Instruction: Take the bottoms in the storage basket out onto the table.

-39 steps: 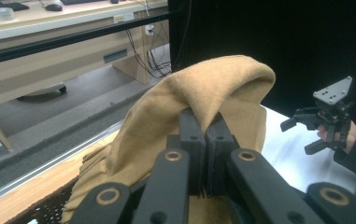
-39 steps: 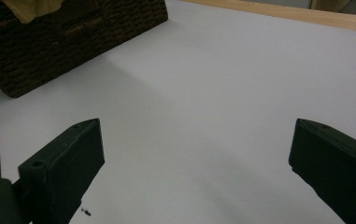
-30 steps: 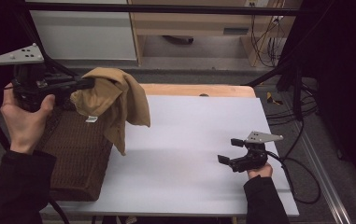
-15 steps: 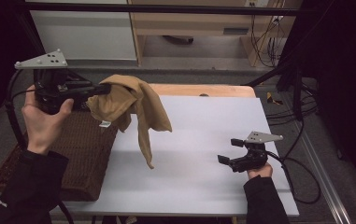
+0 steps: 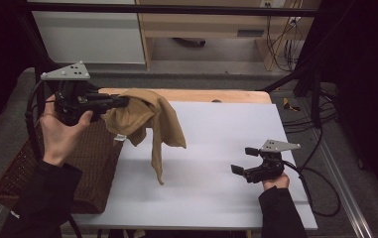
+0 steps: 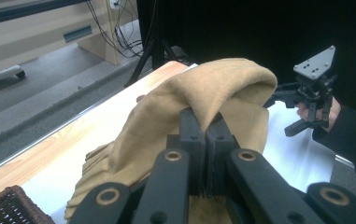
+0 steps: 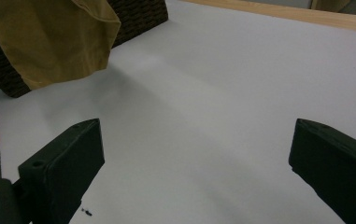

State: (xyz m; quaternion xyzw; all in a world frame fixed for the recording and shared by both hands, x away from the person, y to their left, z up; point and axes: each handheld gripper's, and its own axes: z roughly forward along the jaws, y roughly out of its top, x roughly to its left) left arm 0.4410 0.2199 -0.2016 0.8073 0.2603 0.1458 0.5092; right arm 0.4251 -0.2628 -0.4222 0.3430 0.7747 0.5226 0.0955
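Observation:
A tan cloth [image 5: 149, 121] hangs in the air over the left part of the white table [image 5: 216, 148], one long end dangling toward the tabletop. My left gripper [image 5: 122, 102] is shut on a fold of the cloth [image 6: 213, 98], held up by a hand above the wicker basket [image 5: 85, 158]. In the left gripper view the two jaws press together with the fabric bunched over them. My right gripper [image 5: 243, 159] rests low near the table's right front, jaws wide open with nothing between them. The cloth's lower end [image 7: 49, 42] shows at the upper left of the right gripper view.
The dark wicker basket stands at the table's left edge, partly off the white surface. A wooden strip [image 5: 211, 95] runs along the far edge. Cables [image 5: 315, 163] trail on the right. A dark frame bar [image 5: 176, 10] crosses the top.
The left hand has carried the cloth rightward and lower, from above the basket out over the table. The cloth has unfurled and hangs longer. The right gripper has stayed put.

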